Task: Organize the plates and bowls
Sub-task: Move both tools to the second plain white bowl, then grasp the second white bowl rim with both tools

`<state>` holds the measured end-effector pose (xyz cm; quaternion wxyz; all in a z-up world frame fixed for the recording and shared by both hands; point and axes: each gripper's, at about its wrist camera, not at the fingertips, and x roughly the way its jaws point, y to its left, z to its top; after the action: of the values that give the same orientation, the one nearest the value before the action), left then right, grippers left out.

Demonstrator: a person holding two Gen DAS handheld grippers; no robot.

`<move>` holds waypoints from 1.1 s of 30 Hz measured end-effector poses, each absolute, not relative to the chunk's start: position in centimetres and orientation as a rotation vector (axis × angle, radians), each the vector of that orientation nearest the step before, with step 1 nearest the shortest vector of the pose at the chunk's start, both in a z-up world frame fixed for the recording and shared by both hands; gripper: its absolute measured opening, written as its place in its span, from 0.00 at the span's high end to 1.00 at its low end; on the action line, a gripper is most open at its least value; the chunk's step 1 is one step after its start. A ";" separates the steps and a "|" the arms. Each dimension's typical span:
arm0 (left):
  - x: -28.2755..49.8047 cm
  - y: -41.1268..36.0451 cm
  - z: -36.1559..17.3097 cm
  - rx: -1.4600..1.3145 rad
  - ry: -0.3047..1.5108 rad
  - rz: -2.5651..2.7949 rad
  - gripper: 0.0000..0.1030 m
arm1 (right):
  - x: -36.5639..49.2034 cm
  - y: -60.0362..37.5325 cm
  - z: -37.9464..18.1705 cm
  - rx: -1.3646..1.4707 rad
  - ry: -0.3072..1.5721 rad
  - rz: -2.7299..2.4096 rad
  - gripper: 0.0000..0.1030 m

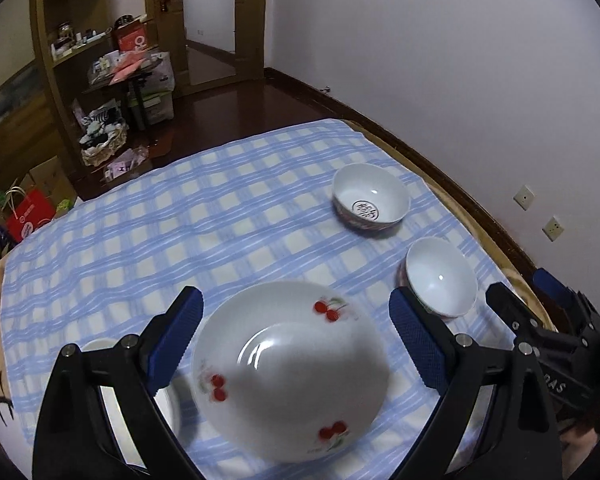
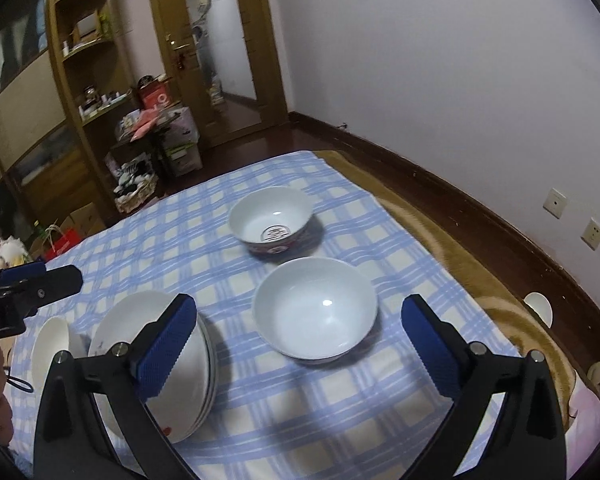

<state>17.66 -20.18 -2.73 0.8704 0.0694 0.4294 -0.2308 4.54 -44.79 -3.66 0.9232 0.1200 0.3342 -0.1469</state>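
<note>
Both tongs spread wide, nothing held; right gripper (image 2: pixel 298 344) lines up w/ near bowl (image 2: pixel 315 307); left gripper (image 1: pixel 296 340) over cherry plate (image 1: pixel 290 372); pinch rim square, lift slow, nest into far bowl (image 2: pixel 271 218).

Bed cloth (image 1: pixel 228 216): pale blue and cream check, over a tan blanket (image 2: pixel 452 240) at its 3 o'clock edge.

Plate (image 1: pixel 292 376): white, three red cherry sprigs with green leaves on the rim at 1, 5 and 9 o'clock.

Far bowl (image 1: pixel 370 198): white inside, round dark emblem at the bottom, red-patterned outside.

Near bowl (image 2: pixel 316 308): plain white inside.

Left tool (image 1: pixel 296 344) and right tool (image 2: pixel 300 352): black frames, blue textured pads.

Paper bag (image 1: pixel 28 216): red.
</note>
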 end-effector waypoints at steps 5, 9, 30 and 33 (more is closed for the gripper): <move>18.6 -22.9 -3.4 0.149 0.914 -0.525 0.10 | 4.8 -46.7 -4.0 0.285 0.685 -0.326 0.00; 19.6 -25.0 -4.5 0.165 0.934 -0.543 0.10 | 5.4 -48.0 -4.8 0.308 0.700 -0.342 0.00; 22.7 -31.9 -11.6 0.202 1.101 -0.639 0.10 | 8.3 -52.4 -11.4 0.467 0.904 -0.337 0.22; 22.7 -32.7 -12.3 0.220 1.121 -0.646 0.11 | 8.4 -52.8 -12.3 0.527 0.923 -0.311 0.38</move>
<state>22.65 -32.66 -12.32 0.7922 0.1024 0.5212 -0.3005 8.42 -52.84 -12.31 0.8506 0.2502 0.4383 -0.1479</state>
